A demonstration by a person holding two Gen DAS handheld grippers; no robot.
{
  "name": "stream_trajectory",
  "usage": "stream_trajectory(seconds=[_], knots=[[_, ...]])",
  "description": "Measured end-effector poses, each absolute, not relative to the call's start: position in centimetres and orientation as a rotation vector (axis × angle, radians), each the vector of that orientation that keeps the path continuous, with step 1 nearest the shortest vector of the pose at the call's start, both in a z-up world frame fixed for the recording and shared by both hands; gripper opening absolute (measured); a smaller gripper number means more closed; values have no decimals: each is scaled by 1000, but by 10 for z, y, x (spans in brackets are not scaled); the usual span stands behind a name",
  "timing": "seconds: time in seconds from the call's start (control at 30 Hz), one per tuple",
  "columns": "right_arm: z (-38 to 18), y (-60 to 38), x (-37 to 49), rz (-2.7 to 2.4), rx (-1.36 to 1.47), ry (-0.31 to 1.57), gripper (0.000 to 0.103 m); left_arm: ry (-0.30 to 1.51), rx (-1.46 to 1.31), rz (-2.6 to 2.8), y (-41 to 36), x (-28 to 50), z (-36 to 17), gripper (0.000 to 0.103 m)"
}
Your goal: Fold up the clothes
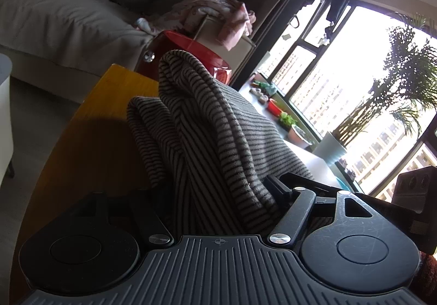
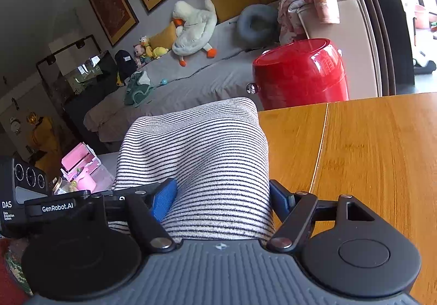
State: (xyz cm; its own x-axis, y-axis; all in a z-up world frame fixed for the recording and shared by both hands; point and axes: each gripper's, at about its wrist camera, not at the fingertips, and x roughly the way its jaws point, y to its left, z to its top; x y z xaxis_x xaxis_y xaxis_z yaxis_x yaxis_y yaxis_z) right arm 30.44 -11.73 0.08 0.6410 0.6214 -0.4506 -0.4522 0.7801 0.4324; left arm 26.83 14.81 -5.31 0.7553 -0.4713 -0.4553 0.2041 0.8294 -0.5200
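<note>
1. The left claw [image 1: 218,190] is clamped on a bunched fold of the striped garment [image 1: 196,124], whose ridges rise straight up between its jaws.
2. The right claw [image 2: 221,195] grips another part of the striped garment [image 2: 196,157], its blue pads [image 2: 164,201] pressed against the cloth on both sides.
3. The knit looks soft, light and limp, likely to sag and slip; edges or corners seem a surer hold than bunched middles.
4. The garment is held above the wooden bench [image 2: 368,154].
5. Beside the right claw, the other device [image 2: 24,190] reads "GenRobot.AI" and "DAS".
6. Beyond stand a red barrel [image 2: 300,73] and a grey bed [image 2: 191,81].
</note>
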Motion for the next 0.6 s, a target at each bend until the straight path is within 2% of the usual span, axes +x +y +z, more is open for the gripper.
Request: stream_trajectory(seconds=[0.1, 0.23, 0.33, 0.47, 0.53, 0.6], knots=[[0, -118, 303, 607, 299, 634, 73, 611, -466, -384, 148, 268, -53, 76], [-2, -121, 300, 582, 316, 649, 82, 608, -465, -384, 148, 267, -53, 77], [-2, -124, 298, 575, 328, 647, 83, 605, -470, -388, 149, 267, -54, 78], [-1, -125, 287, 576, 331, 616, 83, 602, -470, -387, 150, 266, -54, 78], [0, -126, 278, 592, 333, 586, 75, 600, -466, -383, 149, 265, -54, 78], [2, -128, 268, 612, 332, 554, 73, 599, -464, -378, 150, 265, -54, 78]])
